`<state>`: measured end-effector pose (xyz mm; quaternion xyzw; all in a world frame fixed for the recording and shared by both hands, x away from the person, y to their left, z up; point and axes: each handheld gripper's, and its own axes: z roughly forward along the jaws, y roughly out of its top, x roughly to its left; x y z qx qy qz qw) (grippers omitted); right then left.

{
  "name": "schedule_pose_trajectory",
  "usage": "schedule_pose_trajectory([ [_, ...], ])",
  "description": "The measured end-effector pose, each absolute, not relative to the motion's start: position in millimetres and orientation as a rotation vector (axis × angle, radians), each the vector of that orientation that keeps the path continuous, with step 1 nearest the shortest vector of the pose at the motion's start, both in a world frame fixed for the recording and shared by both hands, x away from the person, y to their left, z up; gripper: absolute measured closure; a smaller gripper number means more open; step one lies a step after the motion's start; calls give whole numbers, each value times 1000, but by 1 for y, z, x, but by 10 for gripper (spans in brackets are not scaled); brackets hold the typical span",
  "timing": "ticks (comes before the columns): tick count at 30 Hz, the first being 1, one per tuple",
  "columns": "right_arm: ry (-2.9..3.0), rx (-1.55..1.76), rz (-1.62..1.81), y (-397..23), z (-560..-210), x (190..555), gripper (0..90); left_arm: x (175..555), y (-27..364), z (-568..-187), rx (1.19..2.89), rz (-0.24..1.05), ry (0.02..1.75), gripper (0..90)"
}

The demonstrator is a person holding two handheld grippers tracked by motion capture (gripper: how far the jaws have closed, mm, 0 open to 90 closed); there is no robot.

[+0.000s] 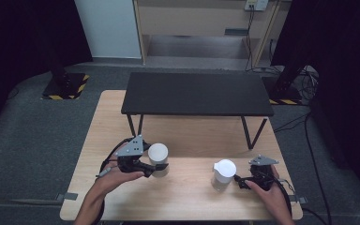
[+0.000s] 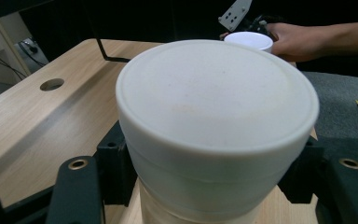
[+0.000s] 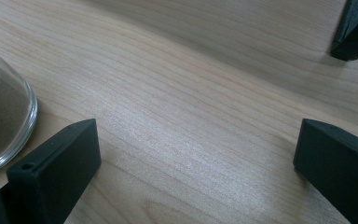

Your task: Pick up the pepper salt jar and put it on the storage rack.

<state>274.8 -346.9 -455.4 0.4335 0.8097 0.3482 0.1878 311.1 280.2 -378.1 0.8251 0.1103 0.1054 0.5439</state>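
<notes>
1. Left gripper [image 1: 155, 168], lower left of centre in the high view, has its jaws clamped on the white-lidded jar [image 1: 158, 158]. The left gripper view shows the black jaws on both flanks of the jar body, just under the lid rim [image 2: 216, 161]. Grip sits below the lid, likely so the lid stays free to come off.
2. The jar stands upright between the jaws. I can't tell whether its base touches the bench [image 1: 183, 136] or hangs just above it.
3. Second jar [image 1: 224, 174], also capped in white, is upright on the bench at lower right of centre. It is well apart from the first, and probably parked there as the next item.
4. Right gripper [image 1: 240, 179] is low and level, just beside the second jar's right side. Looks staged for a side grab.
5. Right jaws are wide open. The right gripper view has bare wood between them and a clear glass wall [image 3: 2, 123] at the left edge, just outside the left jaw. Not gripping, and contact can't be judged.
6. Black shelf [image 1: 197, 93] stands empty at the top of the bench. My guess is the jars end up there.
</notes>
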Motion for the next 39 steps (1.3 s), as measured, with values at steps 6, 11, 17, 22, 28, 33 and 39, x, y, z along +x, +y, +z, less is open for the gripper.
schedule_pose_trajectory([
  [6,2278,1220,980,-347,-455,275,12,317,277,-371,1966,226,240,334],
  [11,2278,1220,980,-347,-455,275,12,322,276,-365,1964,213,241,334],
  [17,2278,1220,980,-347,-455,275,12,328,276,-356,1970,214,253,334],
  [22,2278,1220,980,-347,-455,275,12,334,275,-348,1972,212,257,334],
  [28,2278,1220,980,-347,-455,275,12,338,274,-340,1959,210,264,334],
  [33,2278,1220,980,-347,-455,275,12,342,271,-327,1965,212,255,334],
  [39,2278,1220,980,-347,-455,275,12,346,271,-313,1950,209,249,334],
])
